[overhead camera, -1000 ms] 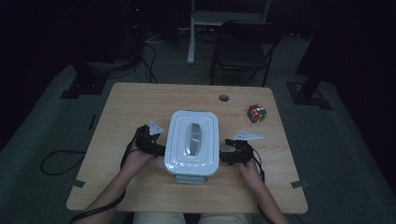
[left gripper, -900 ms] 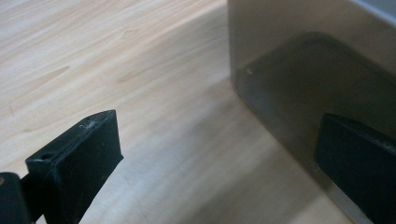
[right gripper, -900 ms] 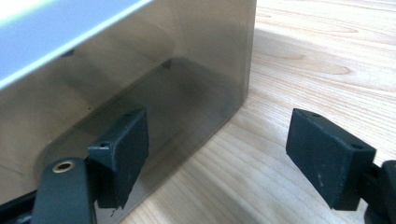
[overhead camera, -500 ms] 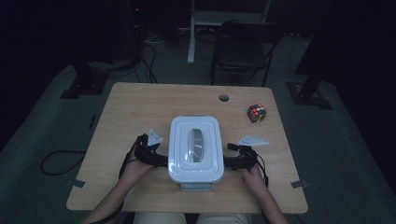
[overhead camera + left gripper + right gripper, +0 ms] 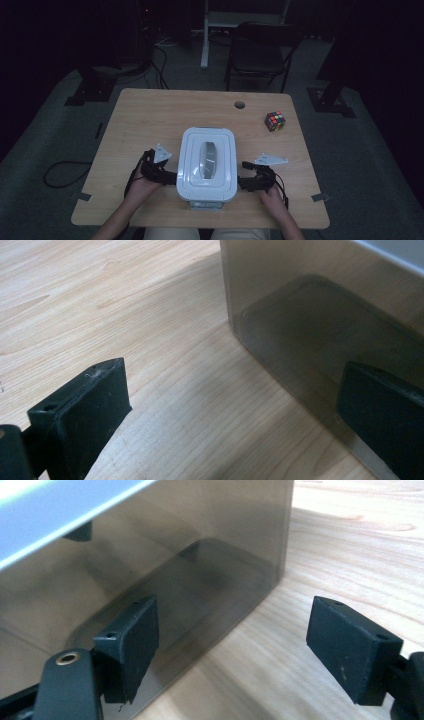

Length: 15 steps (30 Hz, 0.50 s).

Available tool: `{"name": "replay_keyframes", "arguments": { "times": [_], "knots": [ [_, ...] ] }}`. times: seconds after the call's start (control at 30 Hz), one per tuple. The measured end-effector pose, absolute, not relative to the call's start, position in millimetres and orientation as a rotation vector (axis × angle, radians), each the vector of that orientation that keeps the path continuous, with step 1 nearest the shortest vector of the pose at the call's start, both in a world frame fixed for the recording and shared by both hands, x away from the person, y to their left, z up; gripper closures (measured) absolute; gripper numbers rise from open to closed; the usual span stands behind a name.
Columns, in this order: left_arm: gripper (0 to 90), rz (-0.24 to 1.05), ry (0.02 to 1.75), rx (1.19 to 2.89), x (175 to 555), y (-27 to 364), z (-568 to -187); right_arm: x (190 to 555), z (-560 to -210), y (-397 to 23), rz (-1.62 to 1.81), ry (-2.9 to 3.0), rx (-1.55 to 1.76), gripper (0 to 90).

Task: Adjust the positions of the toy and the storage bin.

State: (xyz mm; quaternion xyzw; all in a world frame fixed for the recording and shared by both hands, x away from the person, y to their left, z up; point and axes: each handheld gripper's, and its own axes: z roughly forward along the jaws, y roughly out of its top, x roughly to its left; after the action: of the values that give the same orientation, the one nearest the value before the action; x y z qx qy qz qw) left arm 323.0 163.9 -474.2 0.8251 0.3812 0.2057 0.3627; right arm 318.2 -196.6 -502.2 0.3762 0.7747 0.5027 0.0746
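White plastic lid, smoky translucent walls: storage bin (image 5: 206, 165) sitting on the pale wooden table (image 5: 150, 115), near the front edge, squarely between both hands. Long axis running away from the person, toward the far edge; long walls facing out to left and right.

Left gripper (image 5: 167, 176) hard against the left wall, low down by the near end. Jaws spread wide in the left gripper view, one black pad (image 5: 82, 412) over bare wood, the other at the bin's clouded wall (image 5: 300, 340), nothing pinched between.

Right gripper (image 5: 243, 181) mirrored on the right wall. Also gaping in the right gripper view: one pad (image 5: 131, 642) up against the bin side (image 5: 150, 570), the other (image 5: 350, 647) out over the table, clamping nothing.

Bin lying inward from both sets of fingers, so equal reach, neither hand nearer. Looks like a two-sided squeeze or shove, best judged as pressing inward across the short axis.

Colour-tiled cube (image 5: 275, 121) well apart, toward the far right corner.
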Motion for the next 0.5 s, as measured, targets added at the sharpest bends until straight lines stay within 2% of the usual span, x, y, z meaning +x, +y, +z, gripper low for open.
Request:
{"name": "replay_keyframes", "arguments": {
  "times": [0.23, 0.3, 0.5],
  "knots": [
    [1.3, 0.466, 0.976, 2.099, 323.1, 168.8, -476.2, 317.1, -502.3, -199.9, 1.49, 2.307, 1.123, 17.2],
    [1.3, 0.459, 0.972, 2.096, 324.0, 169.8, -477.5, 318.5, -502.8, -201.5, 1.49, 2.307, 1.126, 13.8],
    [1.3, 0.438, 1.005, 2.096, 327.8, 180.2, -486.5, 324.4, -499.7, -213.1, 1.498, 2.256, 1.167, 13.3]
  ]
}}
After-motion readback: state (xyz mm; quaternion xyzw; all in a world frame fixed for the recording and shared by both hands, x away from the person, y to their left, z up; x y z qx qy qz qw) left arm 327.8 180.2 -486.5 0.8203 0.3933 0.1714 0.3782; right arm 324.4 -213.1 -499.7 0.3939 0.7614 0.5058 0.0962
